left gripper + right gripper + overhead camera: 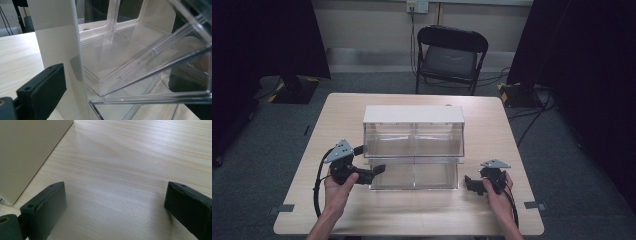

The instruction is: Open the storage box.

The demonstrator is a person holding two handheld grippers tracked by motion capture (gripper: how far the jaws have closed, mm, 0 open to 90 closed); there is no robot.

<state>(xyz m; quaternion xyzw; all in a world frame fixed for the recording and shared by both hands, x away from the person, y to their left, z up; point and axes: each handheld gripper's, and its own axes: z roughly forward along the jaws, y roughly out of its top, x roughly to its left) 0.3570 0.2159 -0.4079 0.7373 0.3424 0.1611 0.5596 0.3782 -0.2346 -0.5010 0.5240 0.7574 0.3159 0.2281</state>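
No readable text, labels, brand names or nos. anywhere: cabinet (413,114), table (492,210) and grippers carry no legible markings in any view.

Wood, plastic, matt black

We saw pale smooth wood-grain table (492,125) beneath a glossy clear-plastic bin (413,147); the jaws looked matt.

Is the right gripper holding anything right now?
No, the right gripper is open over bare table, nothing between its jaws.
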